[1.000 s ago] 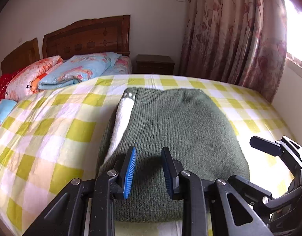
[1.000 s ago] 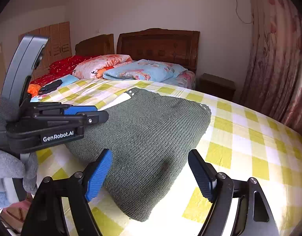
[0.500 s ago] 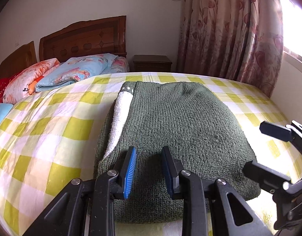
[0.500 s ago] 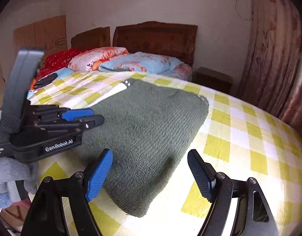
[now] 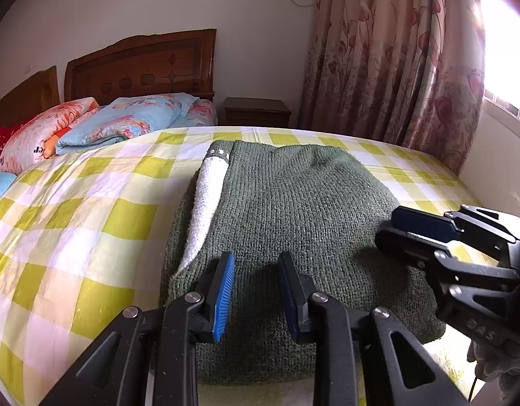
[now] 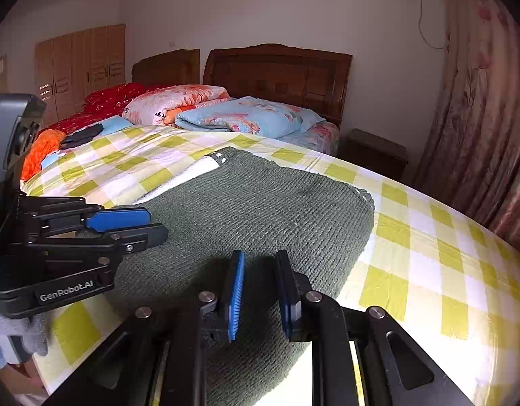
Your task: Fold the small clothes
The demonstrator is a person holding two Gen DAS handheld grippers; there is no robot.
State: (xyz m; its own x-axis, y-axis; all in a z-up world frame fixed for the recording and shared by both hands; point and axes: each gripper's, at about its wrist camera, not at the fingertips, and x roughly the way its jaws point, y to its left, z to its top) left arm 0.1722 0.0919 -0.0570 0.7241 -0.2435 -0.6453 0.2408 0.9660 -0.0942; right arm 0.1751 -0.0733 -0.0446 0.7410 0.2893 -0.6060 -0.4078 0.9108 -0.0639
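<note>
A dark green knitted sweater [image 5: 293, 223] with a white lining strip [image 5: 205, 209] lies folded flat on the yellow-checked bed; it also shows in the right wrist view [image 6: 253, 216]. My left gripper [image 5: 256, 291] hovers over the sweater's near edge, jaws narrowly apart with nothing between them. My right gripper [image 6: 260, 294] is over the sweater's near right corner, jaws narrowed to a small gap, empty. Each gripper shows in the other's view, the right one [image 5: 429, 233] and the left one [image 6: 124, 226].
The bed sheet [image 5: 73, 223] spreads left and right of the sweater. Folded quilts and pillows [image 5: 124, 125] lie by the wooden headboard [image 5: 141, 64]. A nightstand [image 5: 256, 111], flowered curtains [image 5: 395, 67] and a wall stand to the right. A dark object [image 6: 80, 135] lies far left.
My right gripper has narrowed from wide open to a small gap and moved in over the sweater's near corner. My left gripper stayed about where it was.
</note>
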